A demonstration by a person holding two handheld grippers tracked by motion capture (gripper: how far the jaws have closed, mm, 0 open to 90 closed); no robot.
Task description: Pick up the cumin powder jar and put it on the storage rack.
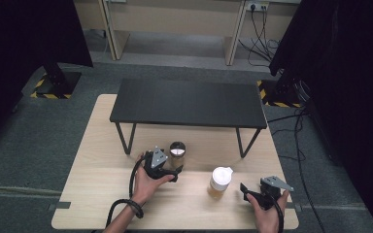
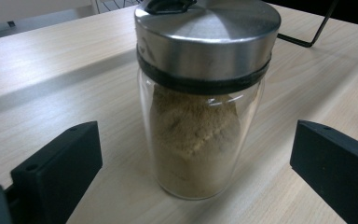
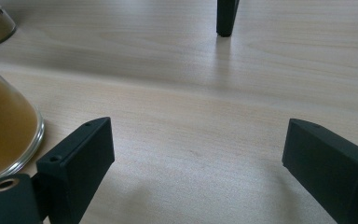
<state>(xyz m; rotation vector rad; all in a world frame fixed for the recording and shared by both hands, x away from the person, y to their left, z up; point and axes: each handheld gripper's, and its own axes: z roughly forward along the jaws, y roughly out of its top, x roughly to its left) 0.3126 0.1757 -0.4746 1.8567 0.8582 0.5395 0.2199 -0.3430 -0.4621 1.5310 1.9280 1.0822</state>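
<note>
We hold the left gripper [image 2: 191, 163] wide around the spice jar [image 2: 200, 102] — lined up to grasp — while the right gripper [image 3: 196, 163], also wide, waits beside the bottle [image 1: 220, 182].

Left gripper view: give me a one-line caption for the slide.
Open left gripper frames an upright glass spice jar with a steel lid on the wooden table.

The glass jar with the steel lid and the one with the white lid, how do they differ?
The steel-lidded glass jar has a flat metal cap with a black band; the white-lidded glass jar has a white plastic cap with a spout. The steel-lidded jar holds tan powder; the white-lidded jar holds something amber. The steel-lidded jar stands between the open jaws of the left gripper; the white-lidded jar stands beside the right gripper. Both stand upright on the light wooden table.
</note>
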